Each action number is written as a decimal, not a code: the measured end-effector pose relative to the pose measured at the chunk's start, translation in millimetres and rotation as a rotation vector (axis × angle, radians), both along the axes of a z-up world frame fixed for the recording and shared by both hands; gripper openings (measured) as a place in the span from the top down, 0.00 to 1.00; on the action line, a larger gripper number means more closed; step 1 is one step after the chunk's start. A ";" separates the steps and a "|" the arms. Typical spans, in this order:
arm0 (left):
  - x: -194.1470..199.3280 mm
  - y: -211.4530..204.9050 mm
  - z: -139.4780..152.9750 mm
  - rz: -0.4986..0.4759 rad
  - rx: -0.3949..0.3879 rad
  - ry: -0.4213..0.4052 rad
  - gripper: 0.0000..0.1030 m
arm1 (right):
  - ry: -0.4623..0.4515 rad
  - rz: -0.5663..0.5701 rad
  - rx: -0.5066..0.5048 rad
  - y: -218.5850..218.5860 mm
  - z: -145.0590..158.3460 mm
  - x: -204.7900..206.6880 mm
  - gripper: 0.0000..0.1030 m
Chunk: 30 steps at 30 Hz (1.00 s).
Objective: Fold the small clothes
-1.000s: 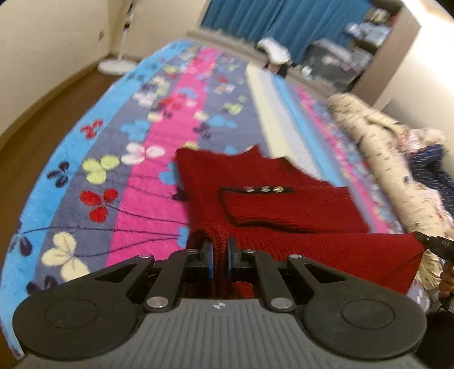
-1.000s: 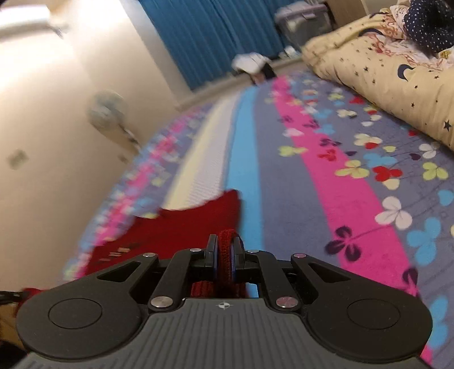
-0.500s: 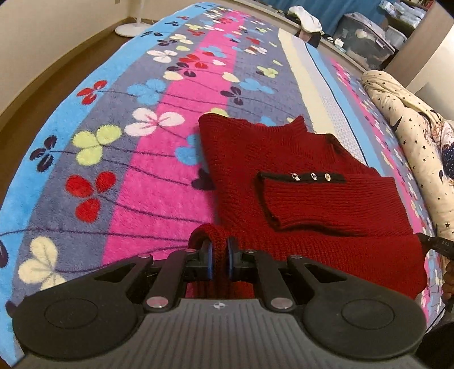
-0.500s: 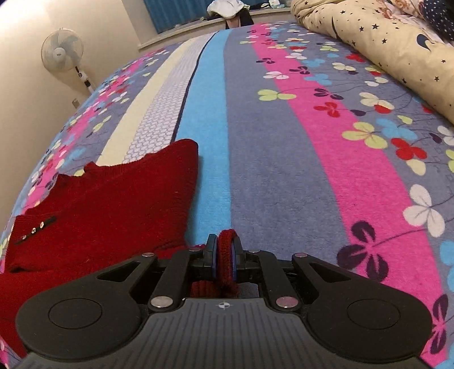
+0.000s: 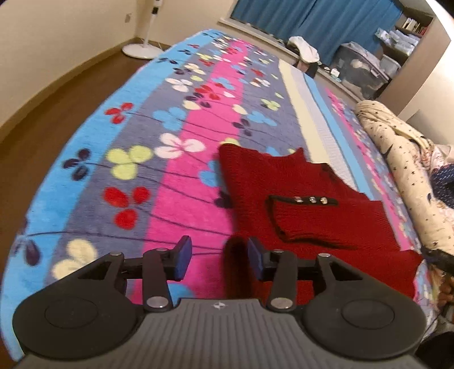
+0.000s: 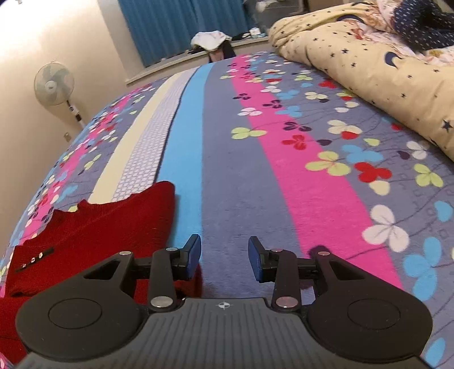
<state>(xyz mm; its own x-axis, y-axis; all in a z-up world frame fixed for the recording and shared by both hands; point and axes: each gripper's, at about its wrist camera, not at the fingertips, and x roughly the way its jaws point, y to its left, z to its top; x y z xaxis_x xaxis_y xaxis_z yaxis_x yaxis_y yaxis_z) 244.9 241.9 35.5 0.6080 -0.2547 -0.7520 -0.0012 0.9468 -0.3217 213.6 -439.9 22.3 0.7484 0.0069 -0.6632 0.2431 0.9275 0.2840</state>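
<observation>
Item: red knitted sweater (image 5: 286, 198), small, lying flat on the flowered blanket (image 5: 181, 159) covering the bed. One sleeve is folded across the body, its cuff (image 5: 310, 200) edged dark and set with three metal buttons. The near hem lies just ahead of both tools.

Left gripper (image 5: 218, 262): jaws spread, holding nothing; a raised fold of red knit stands just beside its right finger. I cannot tell if they touch.

Right gripper (image 6: 224, 261): jaws spread, holding nothing, over bare blanket, the sweater's near right corner just left of it.

Surroundings: star-print quilt (image 6: 383, 71) bunched along the right; standing fan (image 6: 54, 85) far left by the wall; blue curtains (image 5: 312, 17) at the far end.

Hazards, as judged: the raised fold near the left tool may snag a finger on withdrawal and drag the hem askew; loose knit may slump, leaving edges uneven; the fuzzy blanket may grip the wool during any slide.

Markings: none legible; only a small compass-like emblem on each gripper body.
</observation>
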 end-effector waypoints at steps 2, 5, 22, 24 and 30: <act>-3.7 7.0 -0.4 0.014 0.021 -0.001 0.53 | 0.006 -0.009 -0.012 -3.7 0.7 -3.3 0.62; -6.6 15.8 -3.0 0.043 0.071 0.028 0.52 | 0.015 -0.005 -0.029 -5.6 2.0 -7.5 0.62; -6.8 -63.9 -11.8 -0.365 0.308 -0.038 0.32 | 0.121 0.281 -0.132 34.9 -22.9 -0.2 0.58; -4.0 -70.1 -11.4 -0.367 0.337 -0.060 0.32 | 0.118 0.296 -0.124 38.1 -23.4 5.2 0.58; 24.2 -77.4 -11.8 -0.332 0.248 -0.037 0.32 | 0.096 0.308 -0.097 49.9 -25.1 30.8 0.58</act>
<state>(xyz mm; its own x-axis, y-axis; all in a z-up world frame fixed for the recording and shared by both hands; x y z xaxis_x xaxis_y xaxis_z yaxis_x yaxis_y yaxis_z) 269.1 164.5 23.7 0.5514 -0.2557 -0.7941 0.3245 0.9426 -0.0782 244.5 -390.0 -2.8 0.6554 0.1561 -0.7389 -0.0313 0.9832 0.1799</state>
